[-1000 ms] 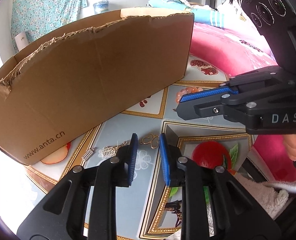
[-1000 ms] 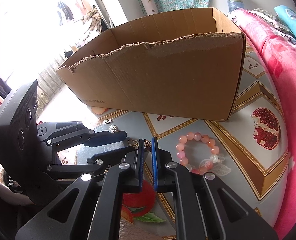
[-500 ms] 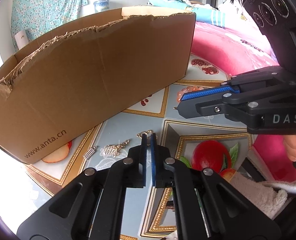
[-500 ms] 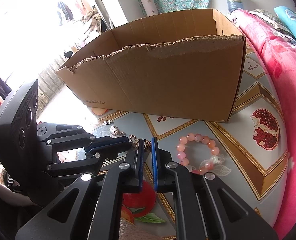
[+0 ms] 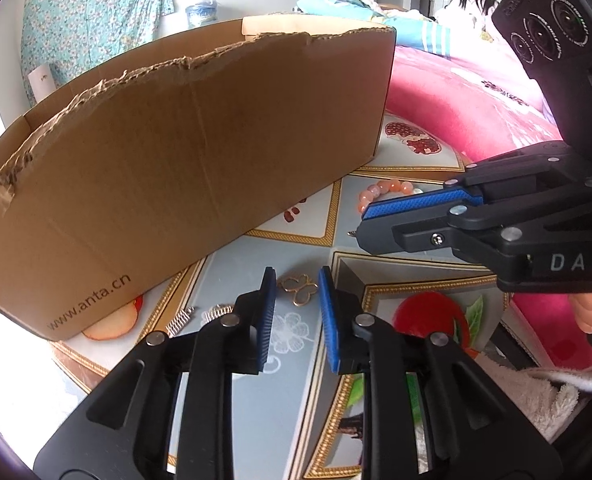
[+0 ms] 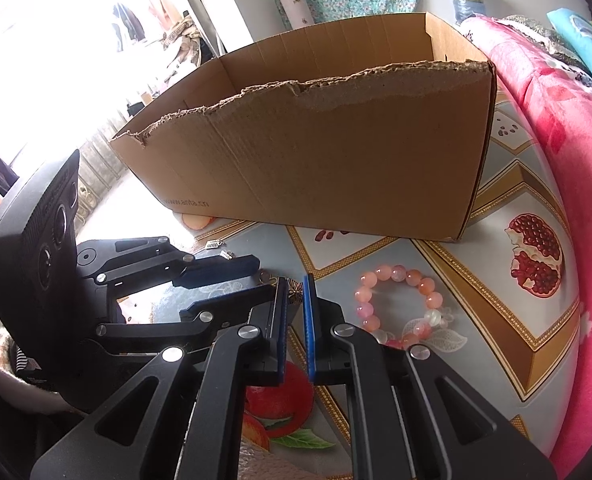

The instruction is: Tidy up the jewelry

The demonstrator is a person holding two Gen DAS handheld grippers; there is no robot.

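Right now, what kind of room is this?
Probably a bedroom in someone's home. A pink quilt lies heaped beside the fruit-patterned table, folded bedding sits behind the cardboard box, and a flowery cloth hangs on the wall.

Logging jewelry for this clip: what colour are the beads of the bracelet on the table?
Pink to peach, with a few pale whitish ones. The bead bracelet shows best in the right wrist view.

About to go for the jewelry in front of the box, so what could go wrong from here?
The gold clover charm lies flat beyond the opening left gripper, so the fingertips may slide over it. The shut right gripper hangs close above and could collide. The box wall is tall, so a low lift may knock it.
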